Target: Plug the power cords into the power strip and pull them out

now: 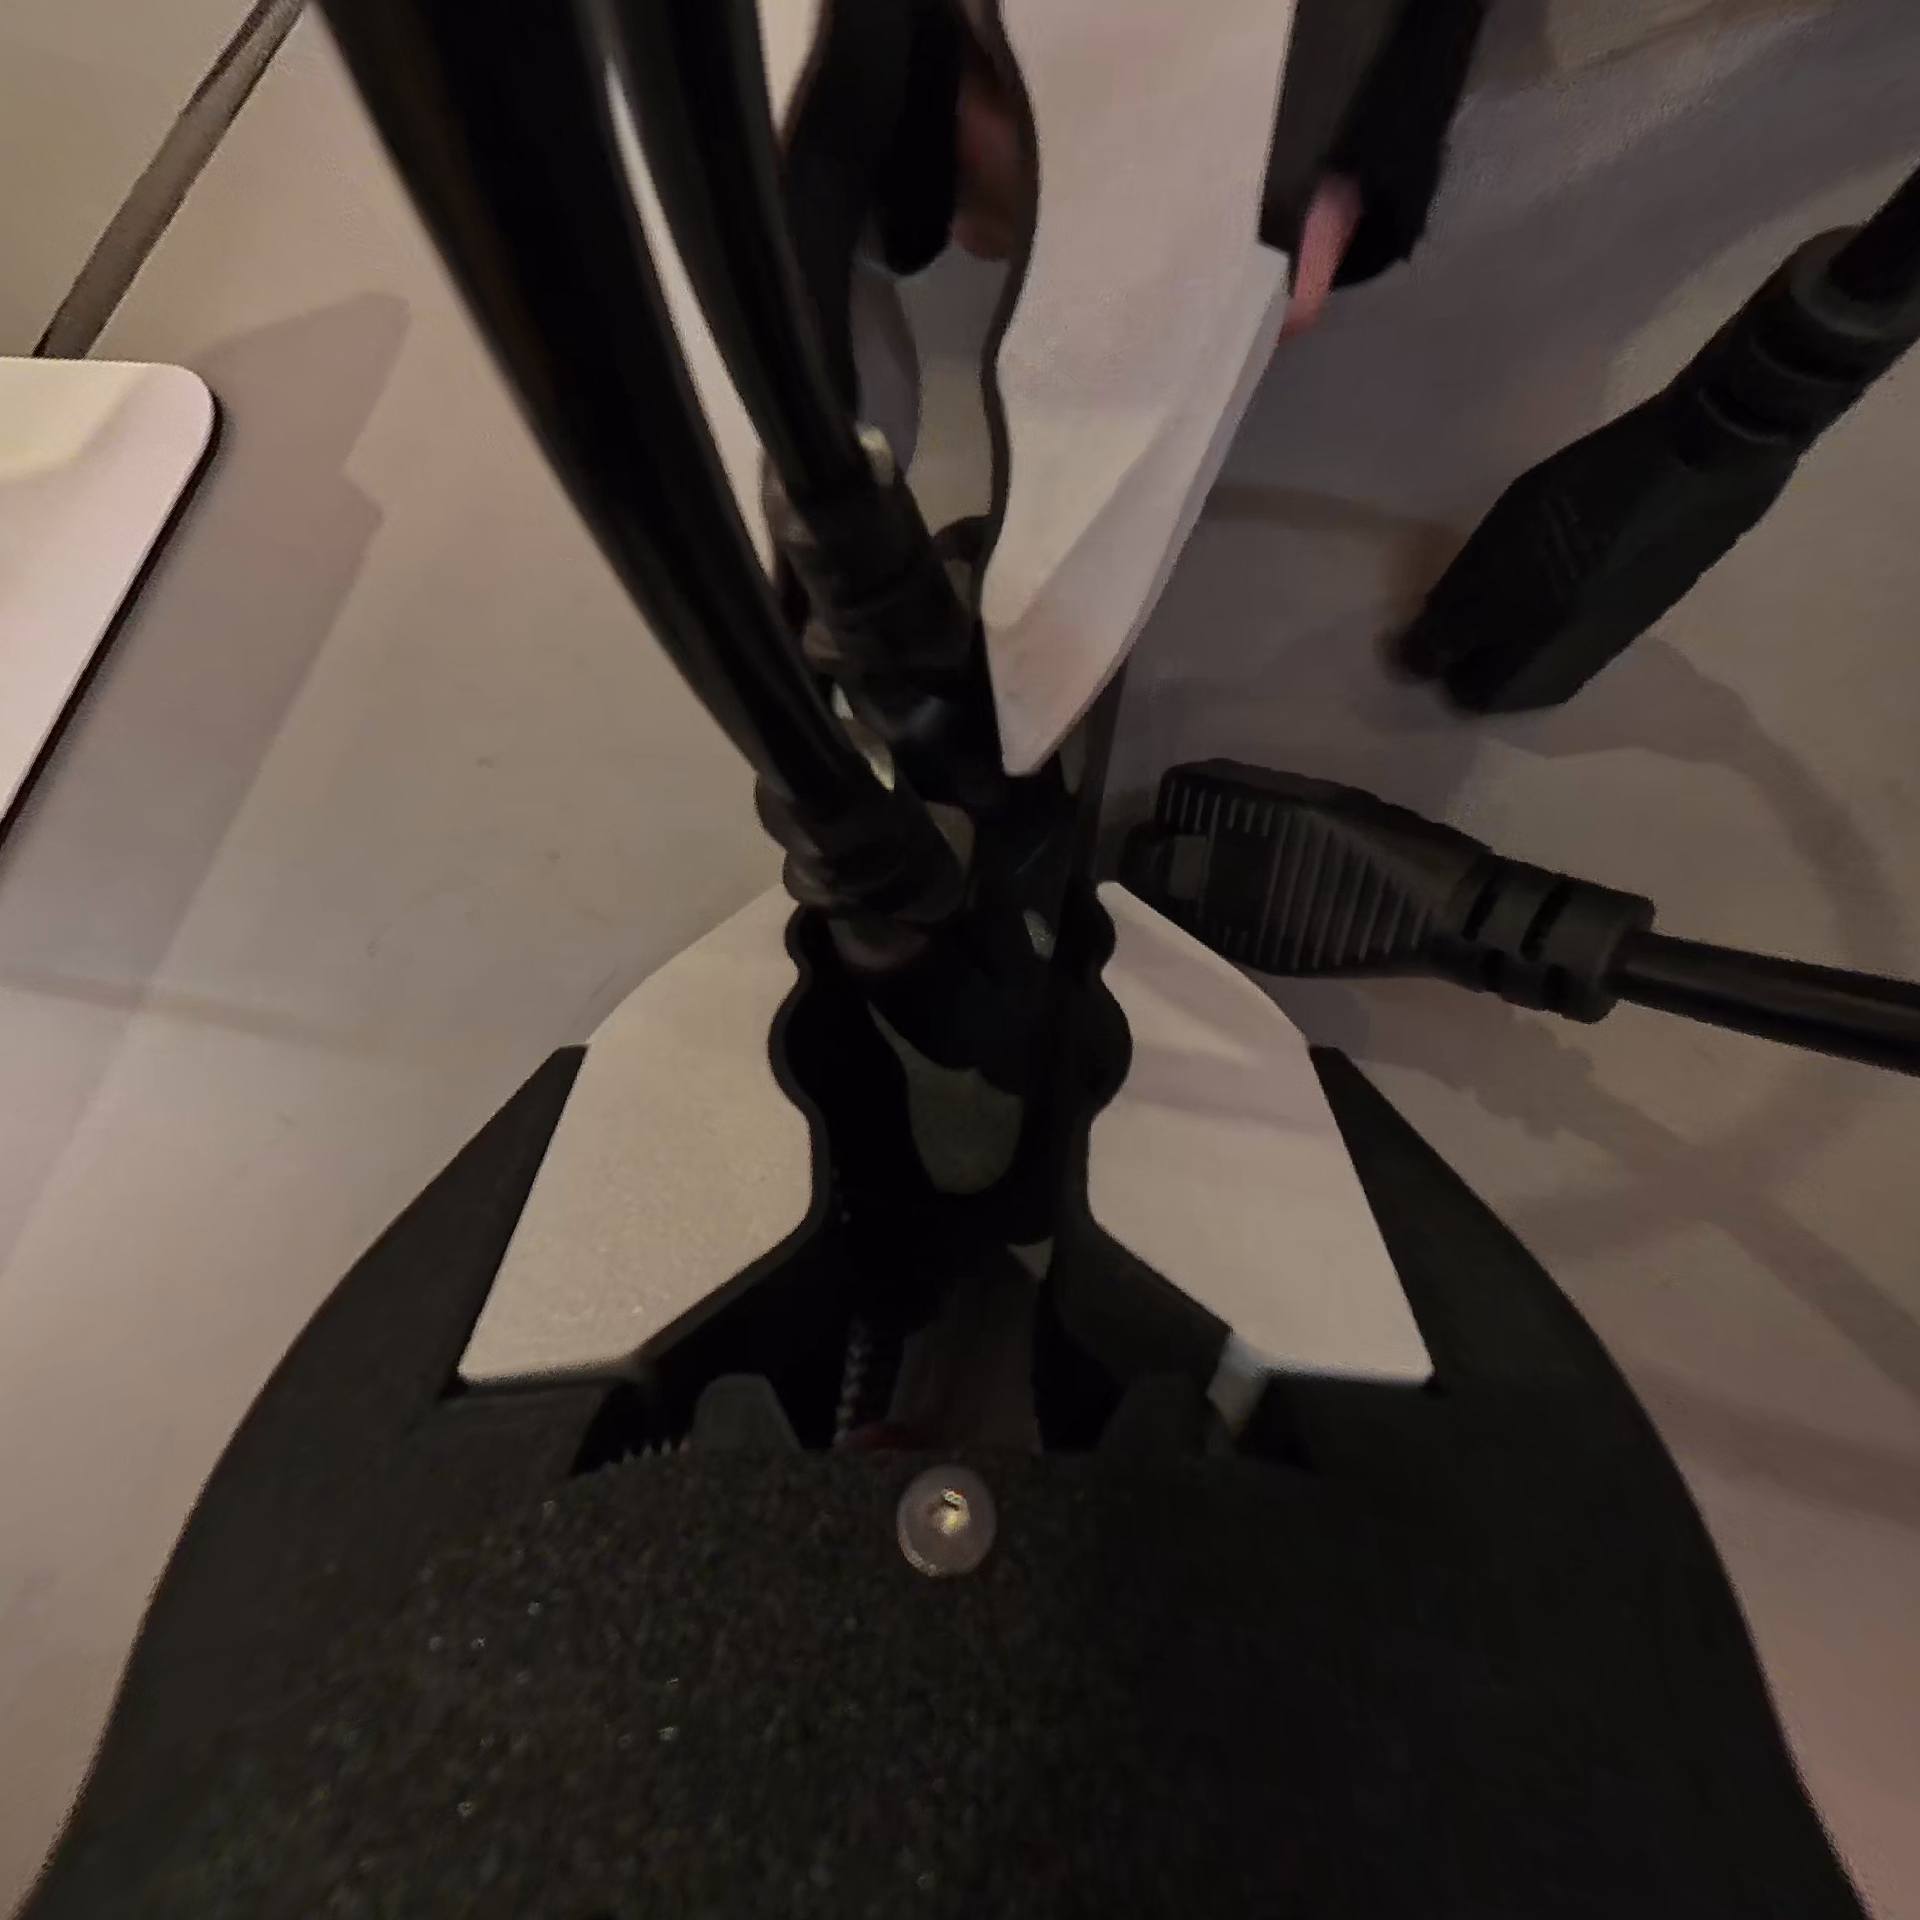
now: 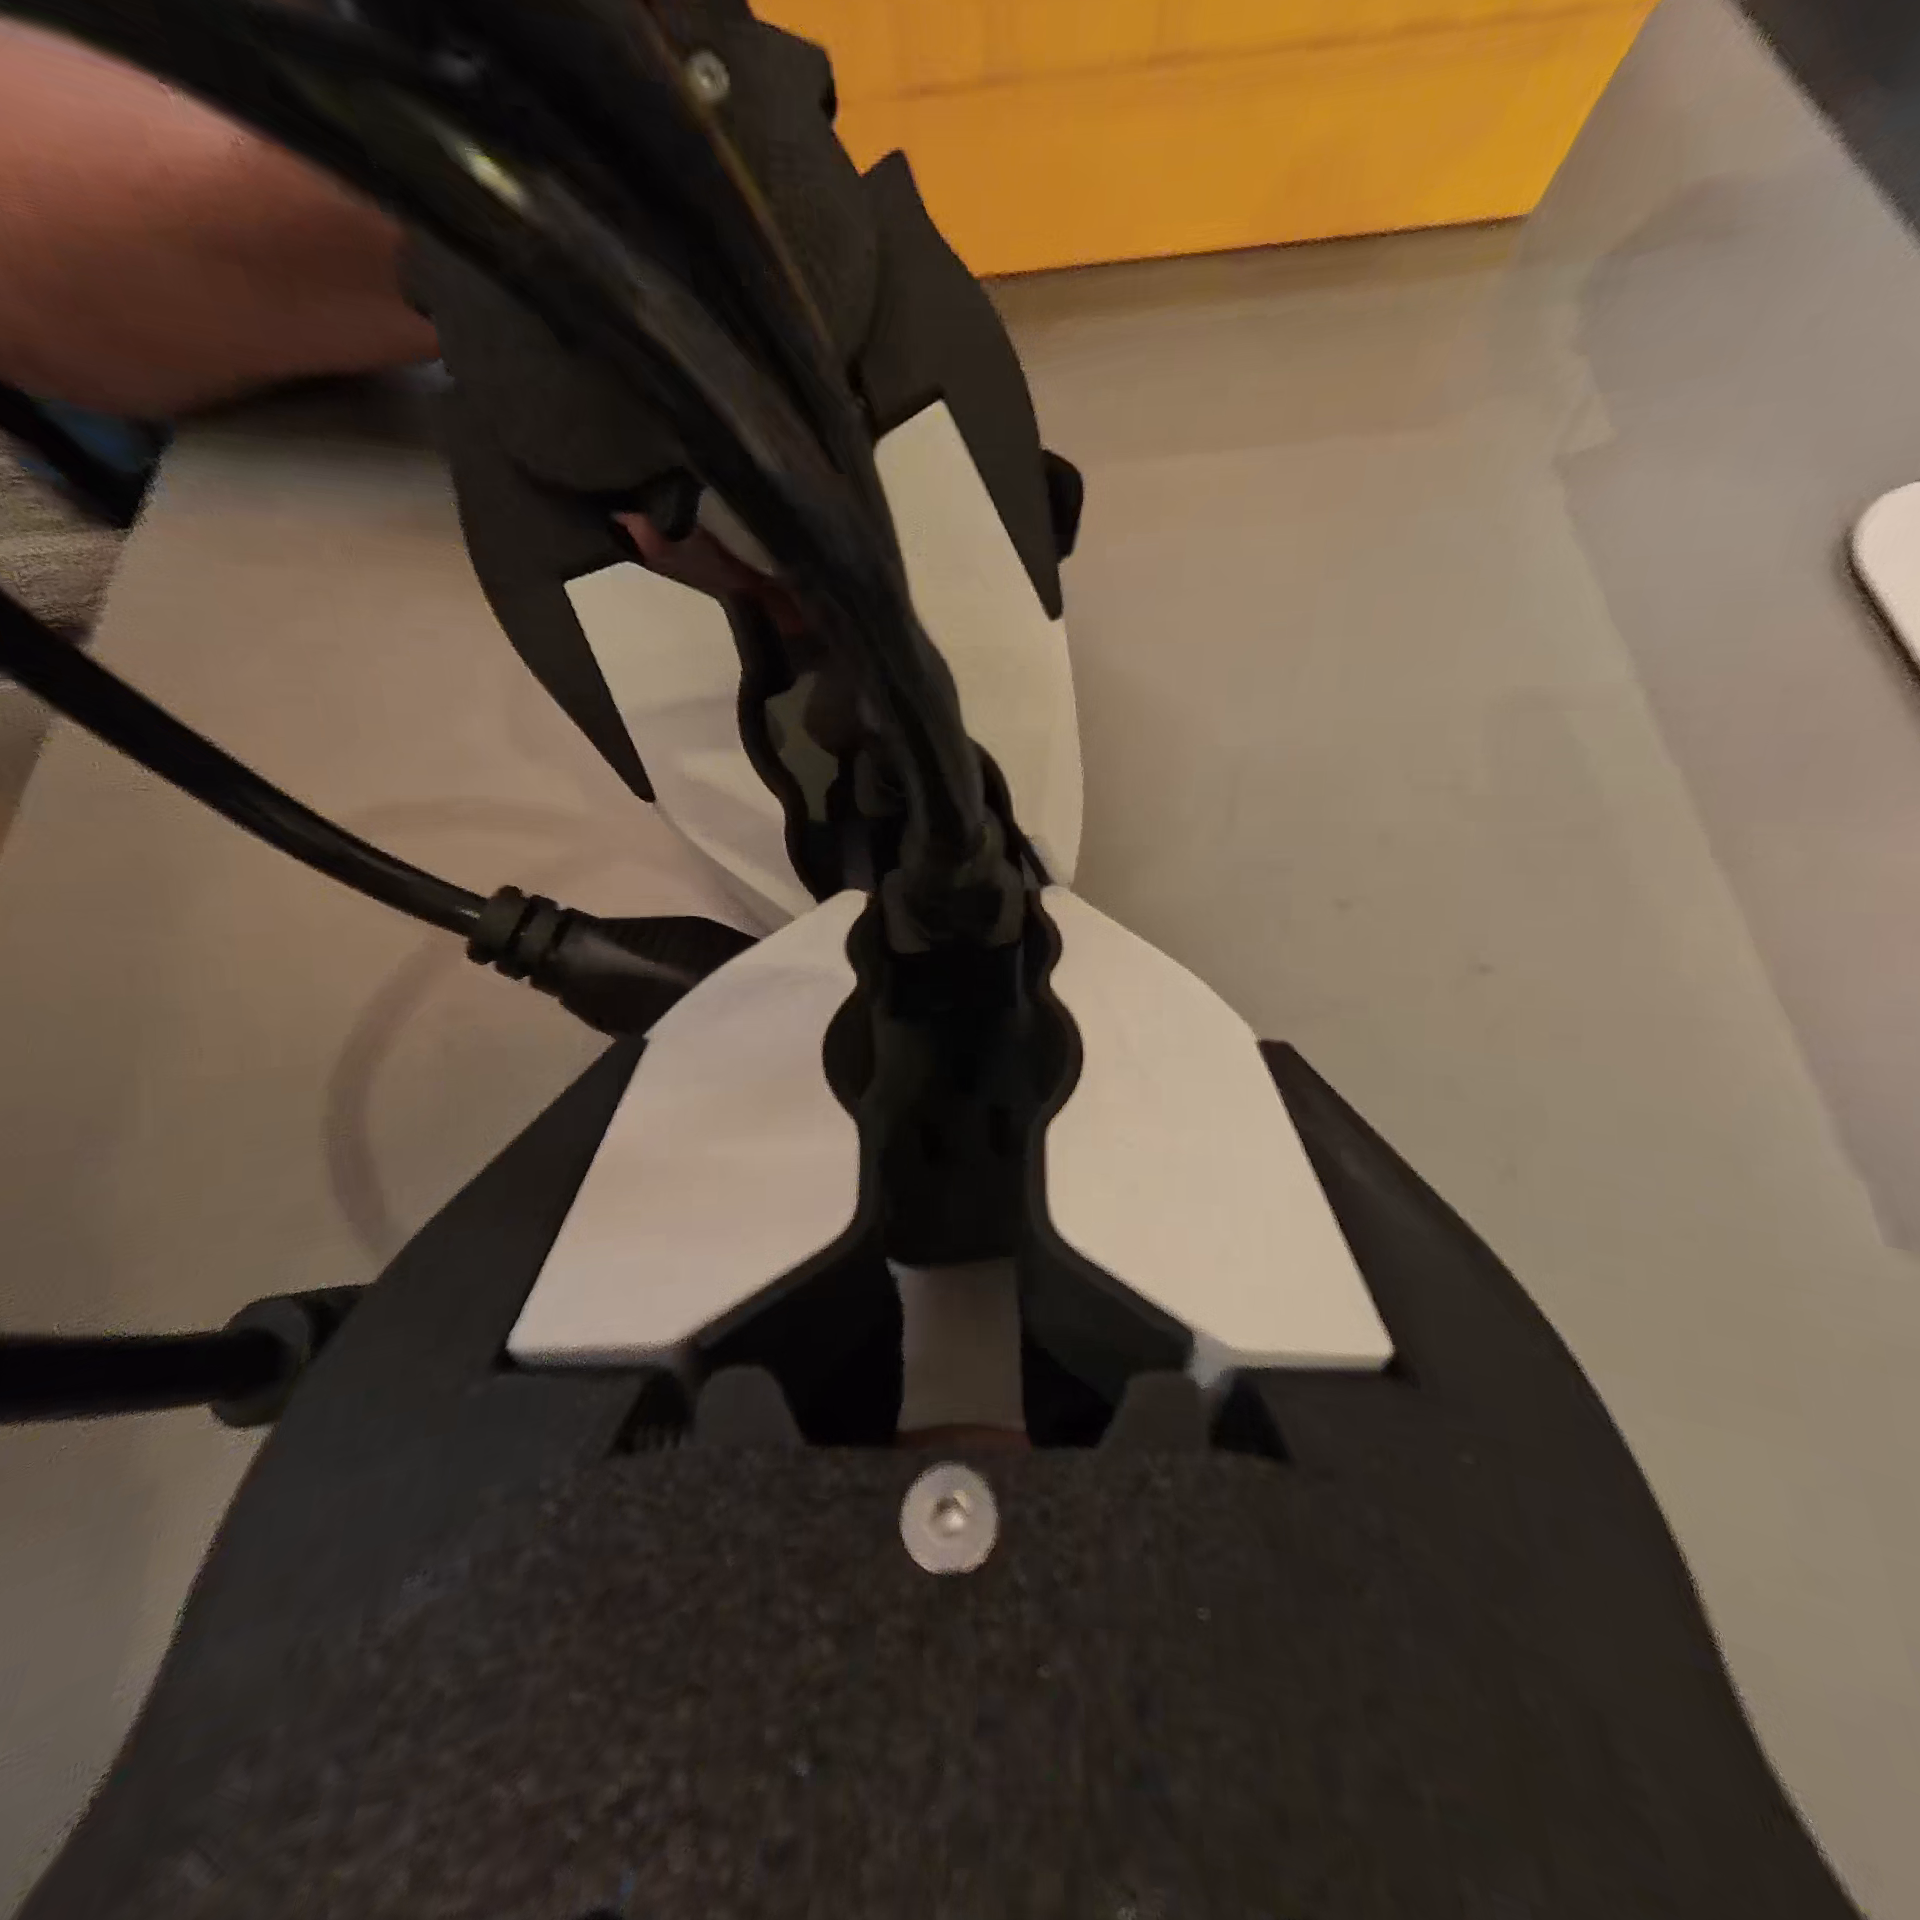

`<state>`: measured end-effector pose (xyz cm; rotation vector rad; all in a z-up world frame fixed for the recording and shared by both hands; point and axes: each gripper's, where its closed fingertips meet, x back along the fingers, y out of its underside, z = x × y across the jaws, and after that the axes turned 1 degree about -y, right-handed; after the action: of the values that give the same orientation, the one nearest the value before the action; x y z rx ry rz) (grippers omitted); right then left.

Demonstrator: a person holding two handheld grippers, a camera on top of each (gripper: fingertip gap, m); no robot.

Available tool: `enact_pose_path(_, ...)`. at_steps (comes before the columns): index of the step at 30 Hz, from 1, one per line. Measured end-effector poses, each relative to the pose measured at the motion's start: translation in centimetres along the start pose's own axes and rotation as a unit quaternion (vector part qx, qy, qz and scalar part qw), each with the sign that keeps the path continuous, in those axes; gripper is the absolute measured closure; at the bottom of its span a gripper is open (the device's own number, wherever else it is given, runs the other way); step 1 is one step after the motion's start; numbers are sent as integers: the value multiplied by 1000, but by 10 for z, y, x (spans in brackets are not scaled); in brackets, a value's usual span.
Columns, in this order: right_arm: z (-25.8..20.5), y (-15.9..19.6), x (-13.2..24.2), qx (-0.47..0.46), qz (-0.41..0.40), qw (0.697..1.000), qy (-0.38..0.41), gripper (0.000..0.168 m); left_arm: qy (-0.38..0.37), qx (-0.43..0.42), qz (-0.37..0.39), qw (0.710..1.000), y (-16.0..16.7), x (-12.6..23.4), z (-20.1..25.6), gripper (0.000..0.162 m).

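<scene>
A bundle of black power cords (image 1: 831,665) runs between my two grippers, which face each other tip to tip above the table. My left gripper (image 1: 940,914) is shut on the bundle's bound end. My right gripper (image 2: 956,914) is shut on the same bundle (image 2: 935,1091) from the other side. The right gripper also shows in the left wrist view (image 1: 1029,727), and the left gripper in the right wrist view (image 2: 914,831). Two loose black plugs (image 1: 1351,894) (image 1: 1621,520) lie on the table to the right. A white flat slab with rounded corners (image 1: 83,540) lies at the left edge.
The pale table (image 2: 1455,831) stretches out on the right of the right wrist view. A yellow box (image 2: 1195,125) stands at the far end. The white slab's corner (image 2: 1891,571) shows at the right edge. A person's arm (image 2: 156,260) is at the upper left. A loose plug and cord (image 2: 582,956) lie at the left. Only a small space, under 4 cm, lies between the two pairs of fingers.
</scene>
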<state>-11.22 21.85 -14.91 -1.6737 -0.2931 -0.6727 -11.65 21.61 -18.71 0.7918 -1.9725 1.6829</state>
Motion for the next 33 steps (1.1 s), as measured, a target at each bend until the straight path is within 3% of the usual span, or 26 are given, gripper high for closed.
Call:
enact_pose_path(2,3,-6,-5,-20,13,999,-24,126,4,-2,1,1000,0,0,1,115)
enact_pose_path(6,-1,14,-22,-37,-24,997,-71,120,1,1,0,1000,0,1,0,116)
enact_pose_path(8,-4,16,-20,-56,-17,994,-95,129,0,0,0,1000,0,1,0,116)
enact_pose_path(13,-4,16,-19,-55,-17,992,-109,131,-3,2,0,1000,1,1,-1,116)
enact_pose_path(20,4,5,-18,-12,15,998,-60,142,-27,13,0,1000,0,0,-8,114)
enact_pose_path(33,2,-21,-5,-81,114,984,-113,143,-14,37,48,998,-13,6,-7,113)
